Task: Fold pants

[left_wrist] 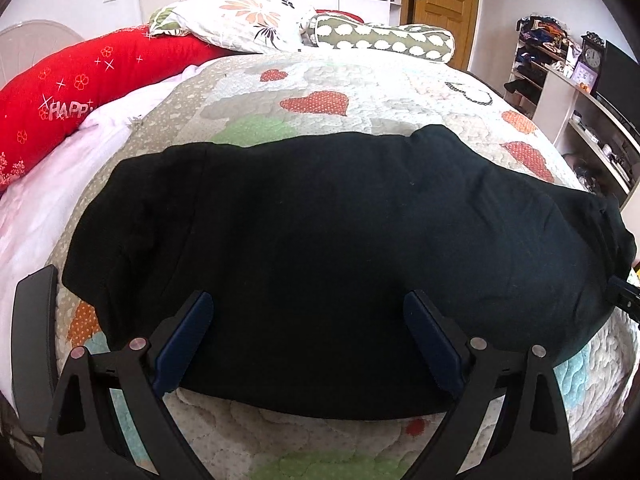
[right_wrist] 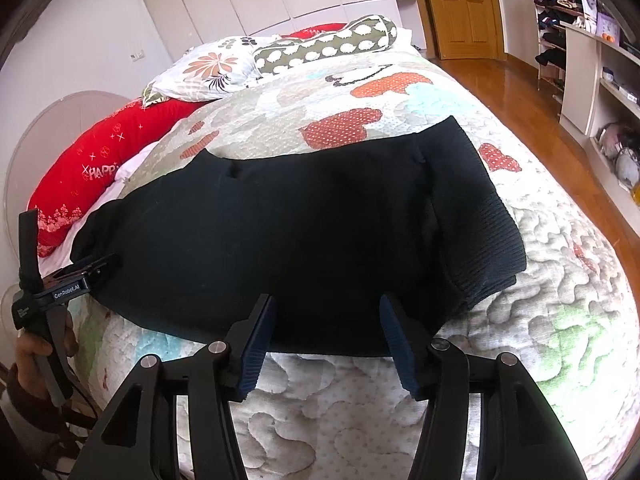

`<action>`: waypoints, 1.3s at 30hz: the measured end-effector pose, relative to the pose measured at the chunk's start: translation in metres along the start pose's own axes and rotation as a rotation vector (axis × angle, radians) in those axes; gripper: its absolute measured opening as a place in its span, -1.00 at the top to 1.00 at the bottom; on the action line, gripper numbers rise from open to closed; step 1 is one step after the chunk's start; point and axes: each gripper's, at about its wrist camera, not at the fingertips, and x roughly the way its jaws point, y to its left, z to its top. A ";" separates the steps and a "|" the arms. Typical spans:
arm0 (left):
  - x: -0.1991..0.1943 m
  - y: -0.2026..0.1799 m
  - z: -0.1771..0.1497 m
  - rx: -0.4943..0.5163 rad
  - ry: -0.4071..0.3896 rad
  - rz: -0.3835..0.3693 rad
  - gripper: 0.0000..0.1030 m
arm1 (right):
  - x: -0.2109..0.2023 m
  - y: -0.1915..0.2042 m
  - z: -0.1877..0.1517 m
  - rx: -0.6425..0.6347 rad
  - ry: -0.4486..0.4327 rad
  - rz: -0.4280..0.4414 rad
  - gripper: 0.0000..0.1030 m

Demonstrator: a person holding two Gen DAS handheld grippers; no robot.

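Lying flat across the near part of a quilted bedspread (right_wrist: pixel 560 264), the black pants (left_wrist: pixel 320 220) form a wide dark band with the ribbed waistband (right_wrist: pixel 488 236) at the right end in the right wrist view. The near edge of the pants runs just above both pairs of fingers. The left gripper (left_wrist: pixel 308 340) hangs over that near edge with its jaws wide apart; black cloth fills the gap between the blue pads (left_wrist: pixel 184 344), but the pads press on nothing. The right gripper (right_wrist: pixel 326 340) stands likewise over the near edge closer to the waistband, its jaws apart and nothing clamped between them. In the right wrist view the body of the left gripper appears at the far left, touching the pants' end, with a hand (right_wrist: pixel 32 360) around its handle. Beyond the pants the bedspread shows heart patches; a red pillow (left_wrist: pixel 80 84), a flowered pillow (left_wrist: pixel 240 20) and a spotted bolster (left_wrist: pixel 384 40) lie at the head of the bed. A wooden door (right_wrist: pixel 460 8) and open shelves (right_wrist: pixel 600 80) stand behind
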 end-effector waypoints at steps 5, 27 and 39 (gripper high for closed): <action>-0.005 -0.008 0.005 0.017 -0.002 -0.031 -0.88 | -0.014 -0.003 -0.002 0.046 -0.008 0.010 -0.11; 0.047 -0.272 0.100 0.497 0.218 -0.602 -0.89 | -0.033 -0.067 -0.009 0.262 -0.092 0.091 -0.41; 0.069 -0.343 0.094 0.685 0.183 -0.613 -0.90 | -0.017 -0.070 -0.003 0.285 -0.165 0.039 -0.43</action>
